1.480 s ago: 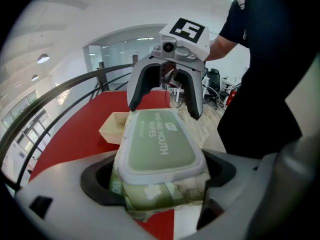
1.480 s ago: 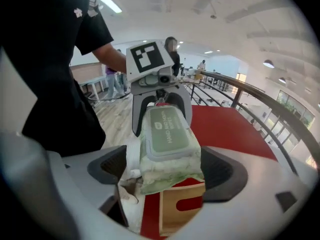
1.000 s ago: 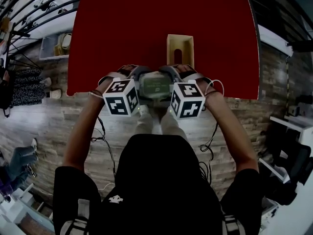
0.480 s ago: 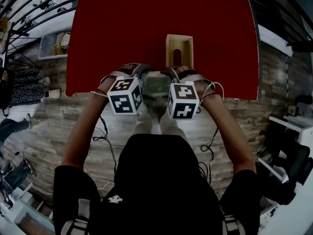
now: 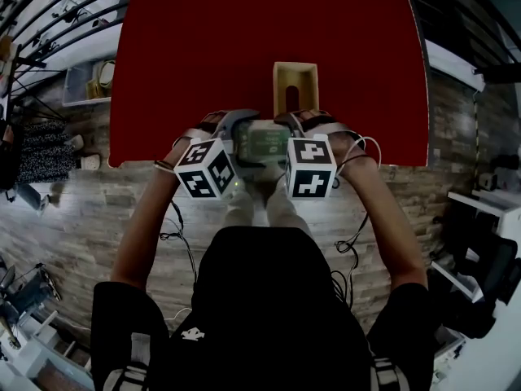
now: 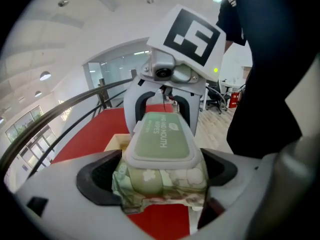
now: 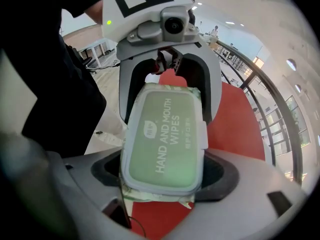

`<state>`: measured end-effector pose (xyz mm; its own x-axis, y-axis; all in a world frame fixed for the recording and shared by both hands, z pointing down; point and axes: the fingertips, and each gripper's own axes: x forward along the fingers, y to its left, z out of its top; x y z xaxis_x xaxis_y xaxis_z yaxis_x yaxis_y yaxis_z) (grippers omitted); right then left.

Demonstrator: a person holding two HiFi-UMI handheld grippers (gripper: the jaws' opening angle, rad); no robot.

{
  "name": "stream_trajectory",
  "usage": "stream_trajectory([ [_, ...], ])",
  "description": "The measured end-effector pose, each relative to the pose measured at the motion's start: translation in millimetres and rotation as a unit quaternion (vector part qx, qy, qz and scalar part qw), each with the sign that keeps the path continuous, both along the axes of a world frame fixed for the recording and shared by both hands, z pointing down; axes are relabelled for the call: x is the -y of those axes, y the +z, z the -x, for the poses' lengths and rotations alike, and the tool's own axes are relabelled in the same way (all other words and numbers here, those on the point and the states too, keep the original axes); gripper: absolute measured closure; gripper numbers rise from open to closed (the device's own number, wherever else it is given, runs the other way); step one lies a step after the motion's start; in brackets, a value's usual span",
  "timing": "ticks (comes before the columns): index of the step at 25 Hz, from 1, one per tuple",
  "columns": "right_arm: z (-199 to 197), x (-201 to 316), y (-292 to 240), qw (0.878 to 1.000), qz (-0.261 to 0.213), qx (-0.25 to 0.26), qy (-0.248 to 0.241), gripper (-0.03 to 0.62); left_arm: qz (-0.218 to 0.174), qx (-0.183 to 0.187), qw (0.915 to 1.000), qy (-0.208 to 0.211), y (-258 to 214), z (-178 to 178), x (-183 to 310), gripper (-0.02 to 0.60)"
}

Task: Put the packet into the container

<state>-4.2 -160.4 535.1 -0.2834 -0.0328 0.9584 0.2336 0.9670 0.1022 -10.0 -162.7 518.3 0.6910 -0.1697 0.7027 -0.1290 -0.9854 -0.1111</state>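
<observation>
Your left gripper (image 6: 157,176) and right gripper (image 7: 165,176) each have fingers clamped on an end of the packet (image 5: 262,142), at centre frame. Hold it level, carry it above the container (image 5: 281,78), lower together.

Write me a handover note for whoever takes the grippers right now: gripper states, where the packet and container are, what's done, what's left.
Left gripper: shut on one end of the wipes packet.
Right gripper: jaws have just been closing; shut on the packet's other end.
Packet: held in the air between the two grippers, lid up, over the near edge of the red table.
Container: wooden box standing on the table just beyond the packet.
Done: packet is lifted and gripped at both ends.
Left: carry it forward to the container, put it in, release.
</observation>
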Motion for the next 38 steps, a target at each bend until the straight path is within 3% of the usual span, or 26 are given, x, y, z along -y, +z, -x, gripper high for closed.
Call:
stream_trajectory([
  [2,-4,1,1,1.0,0.003,0.001,0.006,0.191,-0.011,-0.03,0.9995,-0.001,-6,-3,1,0.114],
  [6,-7,3,-2,1.0,0.004,-0.004,0.016,0.191,-0.042,-0.055,0.9975,-0.015,-17,-1,5,0.115],
  [9,-16,10,1,0.999,0.003,-0.03,0.033,0.191,-0.062,-0.094,0.9925,-0.049,-35,10,13,0.138],
  [10,-20,13,3,0.998,0.004,-0.037,0.045,0.191,-0.071,-0.107,0.9895,-0.067,-42,16,17,0.174],
  [11,-25,17,5,0.997,0.008,-0.039,0.06,0.191,-0.085,-0.118,0.9856,-0.087,-50,23,22,0.26],
  [12,-28,20,6,0.996,0.014,-0.037,0.078,0.191,-0.103,-0.128,0.9803,-0.109,-57,31,28,0.433],
  [13,-30,23,7,0.995,0.02,-0.031,0.098,0.191,-0.116,-0.139,0.9745,-0.132,-63,38,34,0.521],
  [17,-33,35,11,0.977,0.025,0.011,0.212,0.191,-0.111,-0.183,0.9565,-0.198,-66,53,45,0.572],
  [23,-39,57,22,0.921,0.01,0.068,0.382,0.191,-0.075,-0.197,0.9447,-0.251,-44,63,36,0.572],
  [28,-50,75,32,0.856,0.01,0.109,0.506,0.191,-0.051,-0.2,0.9426,-0.262,-26,60,20,0.572],
  [34,-61,95,42,0.765,0.017,0.141,0.628,0.191,-0.03,-0.203,0.9411,-0.269,-14,56,12,0.572],
  [38,-67,103,50,0.724,0.015,0.138,0.676,0.191,-0.017,-0.205,0.9417,-0.267,-10,50,4,0.572],
])
